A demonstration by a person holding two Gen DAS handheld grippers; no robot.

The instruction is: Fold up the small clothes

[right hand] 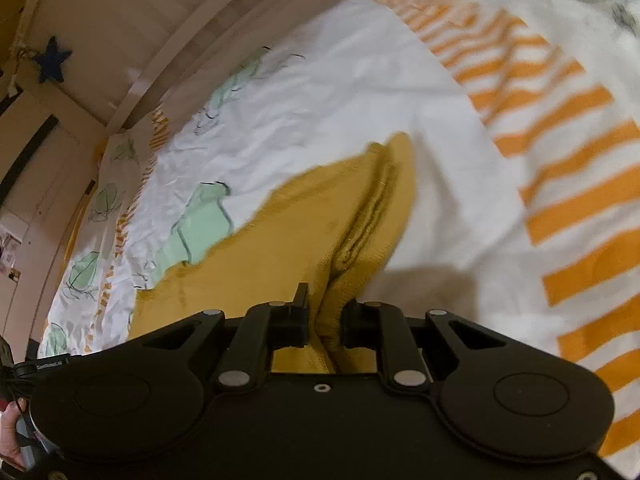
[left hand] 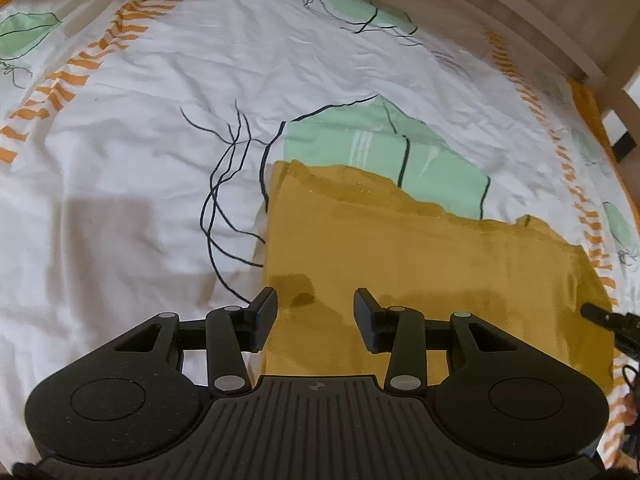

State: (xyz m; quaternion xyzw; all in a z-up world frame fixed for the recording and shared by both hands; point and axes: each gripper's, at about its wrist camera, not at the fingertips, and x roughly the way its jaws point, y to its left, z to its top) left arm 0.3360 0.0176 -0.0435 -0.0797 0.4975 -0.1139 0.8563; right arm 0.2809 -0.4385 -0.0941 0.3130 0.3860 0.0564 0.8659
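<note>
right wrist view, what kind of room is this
Probably a bedroom, maybe a child's: a printed bedsheet spread under the mustard garment, a pale wooden bed frame along its edge, and a blue star decoration hanging nearby.

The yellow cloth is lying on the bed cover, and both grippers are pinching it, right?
Not quite. Only the right gripper pinches the yellow cloth; the right wrist view shows a fold bunched between its fingers. In the left wrist view the left gripper is open above the cloth, holding nothing. The cloth does lie on the bed cover.
</note>
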